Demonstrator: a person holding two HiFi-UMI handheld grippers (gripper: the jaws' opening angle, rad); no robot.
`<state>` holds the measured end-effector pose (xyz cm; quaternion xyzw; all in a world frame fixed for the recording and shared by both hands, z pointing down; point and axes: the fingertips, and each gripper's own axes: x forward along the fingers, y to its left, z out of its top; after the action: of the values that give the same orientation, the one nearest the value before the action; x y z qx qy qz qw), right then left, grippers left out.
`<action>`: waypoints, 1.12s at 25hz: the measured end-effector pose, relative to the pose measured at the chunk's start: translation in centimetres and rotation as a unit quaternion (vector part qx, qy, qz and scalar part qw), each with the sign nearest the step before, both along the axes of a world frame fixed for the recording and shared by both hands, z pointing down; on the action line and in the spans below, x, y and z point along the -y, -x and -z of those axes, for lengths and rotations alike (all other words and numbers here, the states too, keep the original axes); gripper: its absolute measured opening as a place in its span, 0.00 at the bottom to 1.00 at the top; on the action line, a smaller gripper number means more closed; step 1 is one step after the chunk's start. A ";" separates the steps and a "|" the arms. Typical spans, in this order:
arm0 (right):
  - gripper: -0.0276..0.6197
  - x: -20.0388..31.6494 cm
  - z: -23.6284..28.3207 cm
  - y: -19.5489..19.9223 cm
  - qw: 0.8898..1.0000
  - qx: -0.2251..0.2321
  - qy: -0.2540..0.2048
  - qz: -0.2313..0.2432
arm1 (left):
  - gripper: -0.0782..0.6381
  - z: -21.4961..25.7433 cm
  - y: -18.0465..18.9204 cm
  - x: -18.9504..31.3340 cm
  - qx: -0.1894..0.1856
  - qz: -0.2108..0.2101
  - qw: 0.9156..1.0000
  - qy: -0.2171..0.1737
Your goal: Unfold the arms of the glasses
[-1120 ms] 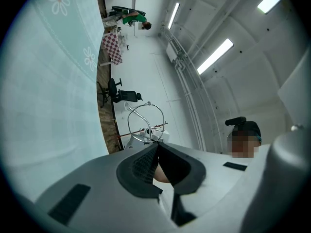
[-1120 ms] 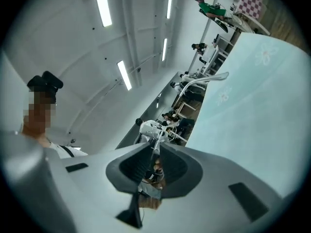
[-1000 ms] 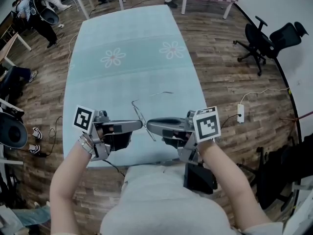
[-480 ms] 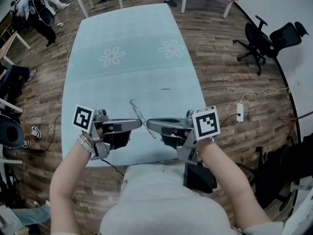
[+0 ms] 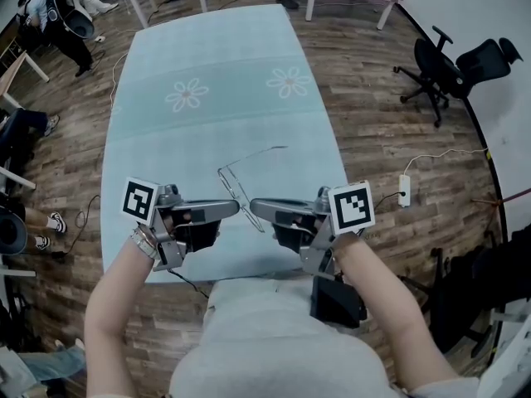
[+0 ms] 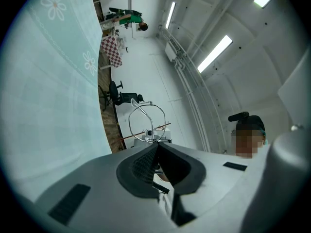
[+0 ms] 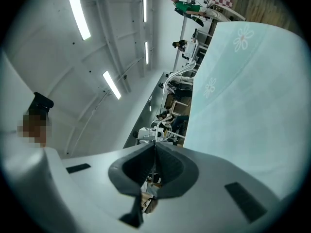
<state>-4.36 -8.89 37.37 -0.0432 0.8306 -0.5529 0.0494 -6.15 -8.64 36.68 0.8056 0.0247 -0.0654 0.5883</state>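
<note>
While both claws pinch the glasses (image 5: 231,185) just above the near edge of the tabletop (image 5: 207,81), I set up to swing an arm out.
My left claw (image 5: 237,207) is closed tight on the wire frame, with a lens rim standing clear past its tips. My right claw (image 5: 252,208) is closed too, and a thin wire of the glasses seems caught at its very tips. One arm (image 5: 264,152) already points out toward the far edge. I judge the best way is to keep the left claw fixed as an anchor and sweep the right gently about the hinge, never twisting the thin wire. I see no containers on the tabletop.
</note>
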 end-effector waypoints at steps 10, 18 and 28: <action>0.06 0.2 0.1 -1.3 1.000 0.004 0.007 -0.020 | 0.12 0.1 -0.1 -0.2 0.003 0.005 1.000 -0.006; 0.06 0.5 0.2 -1.9 0.999 0.006 0.008 -0.031 | 0.12 0.1 0.3 0.2 0.003 0.010 1.000 -0.007; 0.06 0.1 0.3 -2.6 0.999 0.003 0.007 -0.037 | 0.12 0.1 1.1 0.3 0.002 0.023 1.000 -0.010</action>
<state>-1.75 -9.02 37.08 -0.0726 0.8247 -0.5563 0.0723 -7.27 -8.90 36.57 0.8118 0.0053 -0.0771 0.5788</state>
